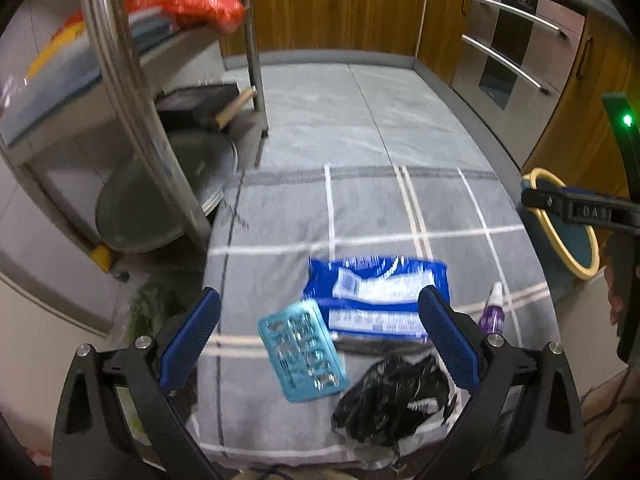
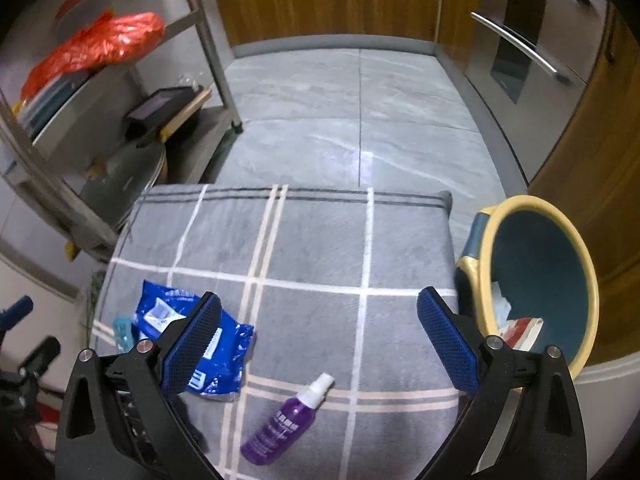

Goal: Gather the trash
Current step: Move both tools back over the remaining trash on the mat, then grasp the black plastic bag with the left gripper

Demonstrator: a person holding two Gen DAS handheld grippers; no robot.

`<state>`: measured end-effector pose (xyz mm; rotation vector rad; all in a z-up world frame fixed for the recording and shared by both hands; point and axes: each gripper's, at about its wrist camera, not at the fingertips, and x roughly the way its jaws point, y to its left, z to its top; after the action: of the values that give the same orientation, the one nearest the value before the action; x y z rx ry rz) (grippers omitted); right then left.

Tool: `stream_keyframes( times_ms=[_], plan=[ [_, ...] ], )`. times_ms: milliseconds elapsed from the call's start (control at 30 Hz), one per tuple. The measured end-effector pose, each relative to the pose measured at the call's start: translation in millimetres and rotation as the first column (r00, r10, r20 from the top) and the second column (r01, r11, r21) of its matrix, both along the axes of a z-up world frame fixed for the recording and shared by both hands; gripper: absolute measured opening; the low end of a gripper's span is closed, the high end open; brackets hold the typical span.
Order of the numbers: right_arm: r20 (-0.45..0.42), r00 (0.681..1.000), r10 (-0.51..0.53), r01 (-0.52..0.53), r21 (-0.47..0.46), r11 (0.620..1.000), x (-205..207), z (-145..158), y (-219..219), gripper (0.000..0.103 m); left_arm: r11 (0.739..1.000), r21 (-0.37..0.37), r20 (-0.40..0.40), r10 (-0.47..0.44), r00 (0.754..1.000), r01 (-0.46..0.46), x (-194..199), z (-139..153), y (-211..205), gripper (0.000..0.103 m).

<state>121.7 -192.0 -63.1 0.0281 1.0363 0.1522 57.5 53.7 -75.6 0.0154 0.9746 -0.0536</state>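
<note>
On a grey checked cloth [image 1: 360, 208] lie a teal blister pack [image 1: 302, 350], a blue plastic wrapper [image 1: 376, 300], a crumpled black bag [image 1: 394, 394] and a purple spray bottle [image 1: 491, 310]. My left gripper [image 1: 320, 340] is open above the blister pack and holds nothing. My right gripper [image 2: 320, 344] is open and empty above the cloth [image 2: 320, 240]. The spray bottle [image 2: 286, 424] lies between its fingers and the blue wrapper [image 2: 224, 356] lies behind its left finger. A blue bin with a yellow rim [image 2: 540, 280] stands to the right with some litter inside.
A metal shelf rack [image 1: 128, 92] with red bags, a dark box and a round pan stands at the left. Wooden cabinets [image 1: 340, 4] and a steel oven [image 1: 516, 52] line the back and right. Grey floor tiles [image 2: 360, 108] lie beyond the cloth.
</note>
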Motion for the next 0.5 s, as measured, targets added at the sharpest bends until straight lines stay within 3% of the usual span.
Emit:
stream_keyframes(
  times_ms=[100, 367, 500],
  plan=[
    [-0.01, 1.0, 0.014, -0.014, -0.009, 1.0, 0.1, -4.7, 5.9, 0.097, 0.999, -0.016, -0.044, -0.033, 0.999, 0.032, -5.1, -14.5, -3.7, 0.096],
    [-0.03, 0.999, 0.021, -0.022, -0.033, 0.999, 1.1, -13.3, 7.1, 0.097, 0.987, -0.032, -0.132, -0.159, 0.978, 0.156, -17.5, -42.4, -35.1, 0.074],
    [-0.034, 0.999, 0.025, -0.026, -0.034, 0.999, 2.4, -14.8, 6.8, 0.097, 0.986, -0.023, -0.189, -0.167, 0.968, 0.166, -16.4, -58.6, -40.4, 0.039]
  ],
)
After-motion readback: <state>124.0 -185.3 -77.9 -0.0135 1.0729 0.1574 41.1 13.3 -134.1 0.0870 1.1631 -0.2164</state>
